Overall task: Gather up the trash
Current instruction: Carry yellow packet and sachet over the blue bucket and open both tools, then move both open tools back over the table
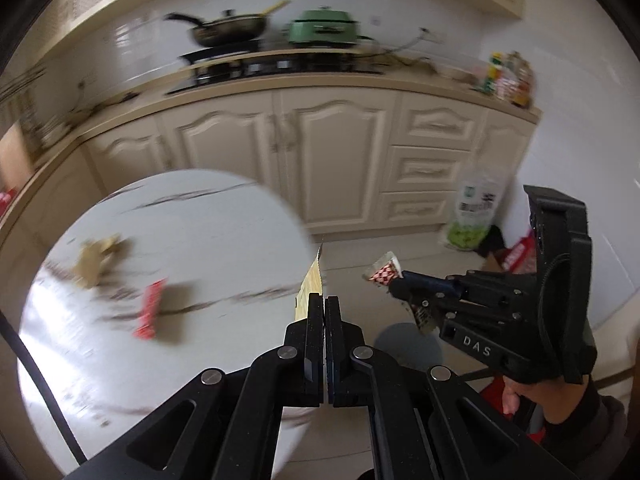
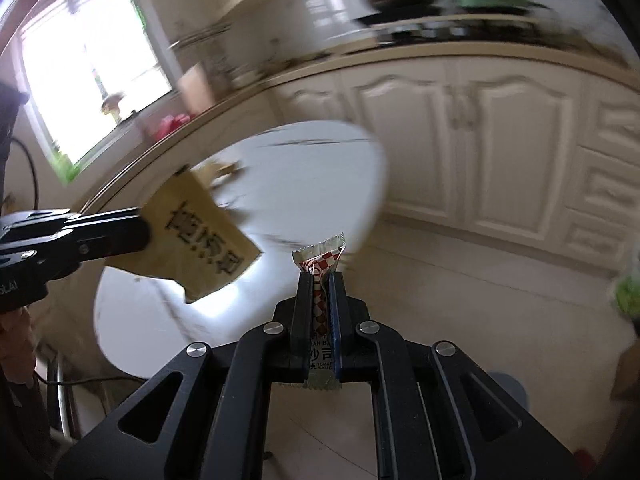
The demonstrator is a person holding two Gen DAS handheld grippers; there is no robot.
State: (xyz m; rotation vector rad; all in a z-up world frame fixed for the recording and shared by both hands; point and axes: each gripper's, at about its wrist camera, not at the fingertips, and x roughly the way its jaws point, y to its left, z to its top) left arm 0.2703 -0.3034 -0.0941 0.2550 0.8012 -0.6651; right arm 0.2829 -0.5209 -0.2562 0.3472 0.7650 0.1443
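**Both grippers loaded, carry step in hand**

Now, nearest first. L gripper [image 1: 323, 308] has its jaws pinched tight on a tan paper packet [image 1: 310, 290]; its own cam sees the packet edge-on only, a thin sliver poking up past the tips. R gripper [image 2: 320, 284] is clamped on a red-and-white checked sauce sachet [image 2: 320, 264], the sachet running down betw. the pads w/ its crimped top sticking out above.

Judged step: pickup of these two pieces is done, both are off the table and held over the floor at the table's edge. This looks like the carry to a bin. No bin is clearly in view; a grey round shape low by the R gripper may be one, can't tell. Next move calls for finding the bin, bringing each gripper over it and opening the jaws one at a time, then going back for more.

Further out, the round white marble-look table [image 1: 180, 208] has trash left on it: a red wrapper [image 1: 150, 310] and a crumpled brown paper scrap [image 1: 98, 258], well apart from both grippers. Beyond is the cream cabinet run w/ a wok and a green pot on the hob.

View diffs: R cam shows the tan packet broadside, w/ dark printed characters, which L cam can't. L cam shows the leftover red wrapper and the person's hand [image 1: 520, 396] on the R gripper handle. R cam alone shows the window.
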